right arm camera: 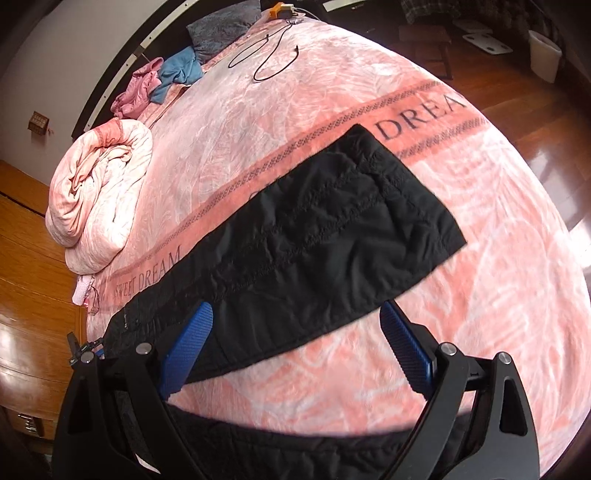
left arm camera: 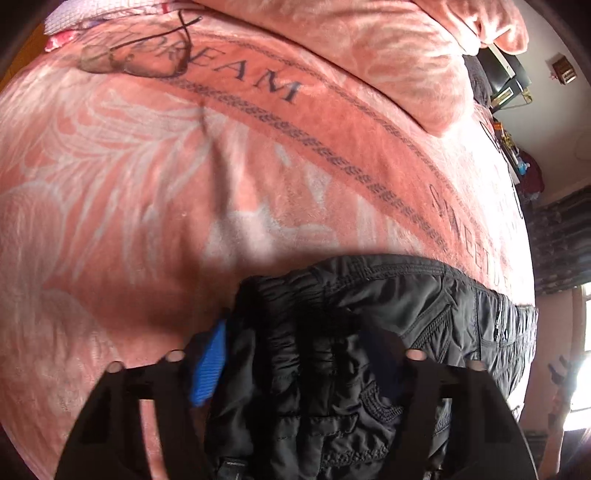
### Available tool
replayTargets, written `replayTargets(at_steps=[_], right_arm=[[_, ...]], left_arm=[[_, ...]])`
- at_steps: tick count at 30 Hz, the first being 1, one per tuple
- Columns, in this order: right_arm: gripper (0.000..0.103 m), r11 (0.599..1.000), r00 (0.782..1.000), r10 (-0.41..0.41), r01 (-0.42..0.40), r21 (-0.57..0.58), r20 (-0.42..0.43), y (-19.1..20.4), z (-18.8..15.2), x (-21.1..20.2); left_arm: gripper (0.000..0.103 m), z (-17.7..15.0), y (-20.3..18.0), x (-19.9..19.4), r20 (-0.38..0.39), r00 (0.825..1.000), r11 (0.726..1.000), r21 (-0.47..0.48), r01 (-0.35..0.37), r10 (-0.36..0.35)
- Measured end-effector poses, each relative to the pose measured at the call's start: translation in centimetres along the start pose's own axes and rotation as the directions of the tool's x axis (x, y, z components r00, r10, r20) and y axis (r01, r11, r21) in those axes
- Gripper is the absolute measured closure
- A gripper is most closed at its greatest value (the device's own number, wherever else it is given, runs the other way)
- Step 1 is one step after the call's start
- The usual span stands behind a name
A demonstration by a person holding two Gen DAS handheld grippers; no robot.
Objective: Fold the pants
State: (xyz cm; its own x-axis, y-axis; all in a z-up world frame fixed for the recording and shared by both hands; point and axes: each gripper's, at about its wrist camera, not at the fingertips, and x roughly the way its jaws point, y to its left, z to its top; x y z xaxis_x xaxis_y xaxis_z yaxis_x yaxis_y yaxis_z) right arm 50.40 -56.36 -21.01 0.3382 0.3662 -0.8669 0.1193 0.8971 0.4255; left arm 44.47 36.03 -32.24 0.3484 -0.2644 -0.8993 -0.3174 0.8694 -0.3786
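Observation:
Black quilted pants [right arm camera: 314, 229] lie on a pink blanket [right arm camera: 461, 332], one leg stretched flat with its hem at the upper right. My right gripper [right arm camera: 297, 332] hovers over the near edge of that leg. It is open, its blue pads [right arm camera: 188, 347] wide apart and pressing nothing. More black fabric [right arm camera: 258, 446] shows under it at the bottom. In the left wrist view the gathered waistband end of the pants [left arm camera: 332, 350] is bunched between the fingers of my left gripper [left arm camera: 303, 350]. One blue pad [left arm camera: 208, 363] presses the bunch; fabric hides the other.
A rolled pink quilt [right arm camera: 99, 192] lies at the bed's left side. A black cable [right arm camera: 273, 55], blue and pink clothes [right arm camera: 177, 74] and a grey pillow [right arm camera: 221, 26] lie at the far end. Wooden floor [right arm camera: 535, 110] runs along the right, a wooden cabinet [right arm camera: 29, 295] on the left.

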Motion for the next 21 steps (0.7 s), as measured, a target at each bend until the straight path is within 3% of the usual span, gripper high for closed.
replayTargets(at_steps=[5,7,9,13,19,20,21], right_arm=[[0.011,0.999,0.999,-0.042,0.042,0.029,0.006,-2.8,6.8,3.0],[0.011,0.997,0.998,-0.068,0.068,0.033,-0.008,-3.7,8.9,4.8],[0.011,0.994,0.993,-0.111,0.112,0.020,-0.029,-4.3,10.5,6.9],[0.011,0.986,0.984,-0.166,0.164,-0.029,-0.062,-4.5,13.0,11.2],[0.011,0.986,0.982,-0.157,0.150,-0.070,-0.106,-4.3,15.1,15.4],[0.023,0.987,0.983,-0.147,0.139,-0.082,-0.107,-4.2,15.1,15.5],[0.047,0.985,0.982,-0.153,0.142,-0.098,-0.114,-4.0,15.0,15.5]], left_arm=[[0.049,0.0,-0.8,0.5,-0.038,0.999,0.998,0.049,-0.031,0.033],[0.045,0.2,-0.7,0.9,-0.050,0.998,0.999,0.046,-0.028,0.031],[0.040,0.2,-1.2,1.1,-0.046,0.998,0.998,0.060,-0.038,0.041],[0.040,-0.3,-2.1,1.3,-0.020,0.994,0.989,0.097,-0.107,0.110],[0.059,-0.5,-1.6,0.7,-0.002,0.989,0.986,0.085,-0.146,0.146],[0.064,-0.5,-1.6,0.5,0.002,0.989,0.985,0.080,-0.150,0.151],[0.067,-0.6,-1.8,0.2,0.008,0.988,0.985,0.080,-0.155,0.155]])
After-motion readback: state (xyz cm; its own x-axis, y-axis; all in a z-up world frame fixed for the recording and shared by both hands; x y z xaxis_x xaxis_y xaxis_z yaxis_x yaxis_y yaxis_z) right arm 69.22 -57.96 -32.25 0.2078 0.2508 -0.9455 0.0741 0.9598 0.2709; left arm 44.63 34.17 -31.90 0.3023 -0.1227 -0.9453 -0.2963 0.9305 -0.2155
